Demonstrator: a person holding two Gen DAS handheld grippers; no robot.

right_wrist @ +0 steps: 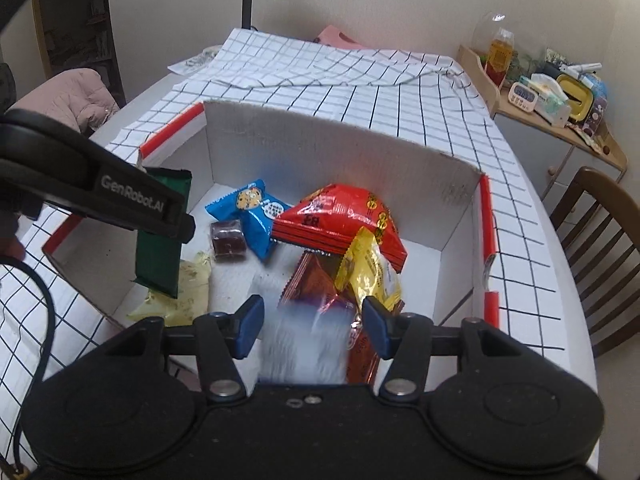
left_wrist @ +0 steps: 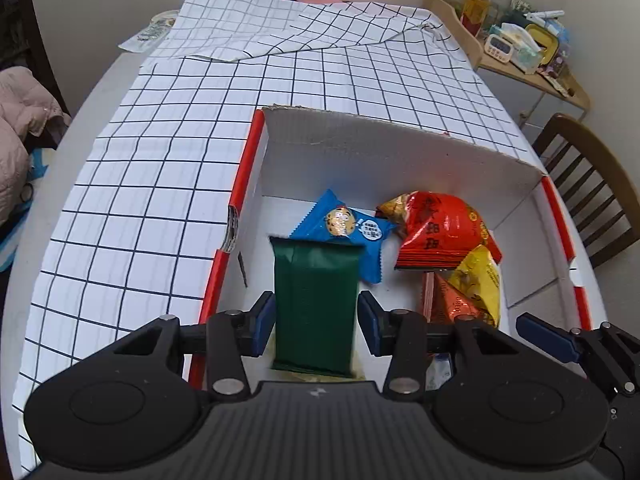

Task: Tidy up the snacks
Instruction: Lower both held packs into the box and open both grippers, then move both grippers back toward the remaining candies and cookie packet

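Green packet: light, flat, crinkly; take it across its long edges.
Left gripper: clamped on the packet, over the box's left wall.
Right gripper: jaws part open around a blurred white wrapper, pads clear.

A home dining corner: checked tablecloth, wooden chair, cluttered side shelf.

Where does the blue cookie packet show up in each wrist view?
Left wrist: blue cookie packet at centre, just beyond the green packet.
Right wrist: left of centre, beside the red bag.
Shared landmark: the white box's far wall.
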